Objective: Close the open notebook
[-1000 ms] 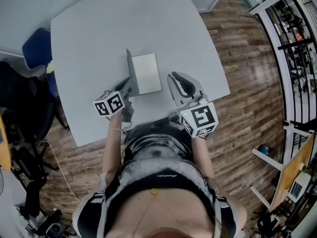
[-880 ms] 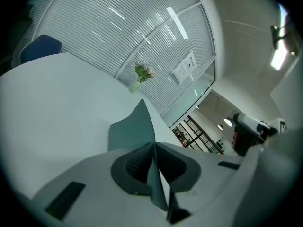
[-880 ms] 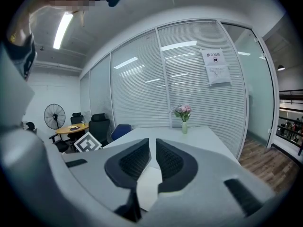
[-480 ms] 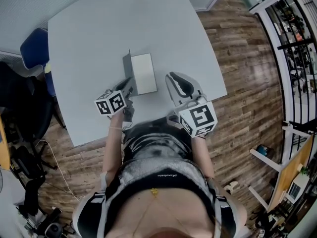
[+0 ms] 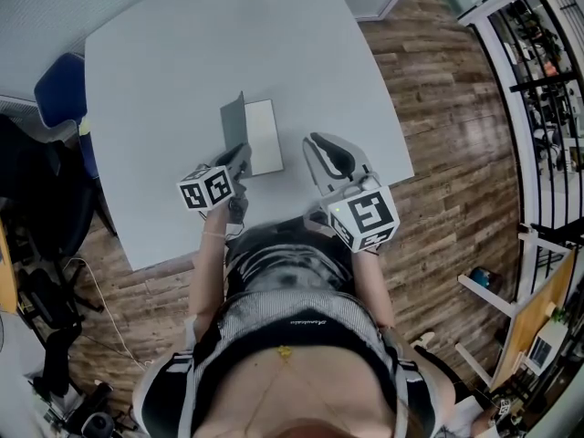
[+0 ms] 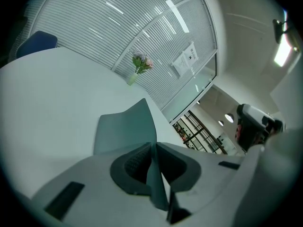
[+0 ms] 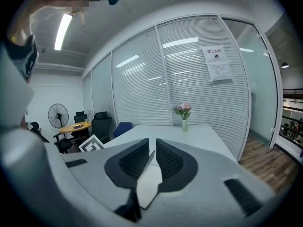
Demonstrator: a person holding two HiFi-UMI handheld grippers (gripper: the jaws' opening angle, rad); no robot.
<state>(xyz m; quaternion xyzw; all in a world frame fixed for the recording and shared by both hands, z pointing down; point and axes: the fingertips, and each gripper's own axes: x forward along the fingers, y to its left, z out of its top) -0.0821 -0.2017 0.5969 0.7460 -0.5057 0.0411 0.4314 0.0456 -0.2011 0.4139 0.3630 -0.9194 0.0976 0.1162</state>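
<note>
Your left claw (image 5: 240,156) is clamped on the raised grey cover (image 5: 233,122) of the notebook (image 5: 264,135), which lies on the table (image 5: 173,62) just in front of you, while your right claw (image 5: 311,144) hangs just beside its right edge, jaws all but together on nothing.

The head view is bright and evenly lit; the pale table (image 5: 182,62) carries only faint, soft shadows. Its wide lens bows the floorboards (image 5: 438,153) and railings (image 5: 547,89) at the right edge. The left gripper view is dimmer, with a greenish cast, black corners, a ceiling light (image 6: 283,56) blown out at upper right and the near left tool (image 6: 152,148) soft and out of focus. In the right gripper view a strip light (image 7: 62,31) glows at upper left and reflections streak the glass wall (image 7: 189,70) at centre.
</note>
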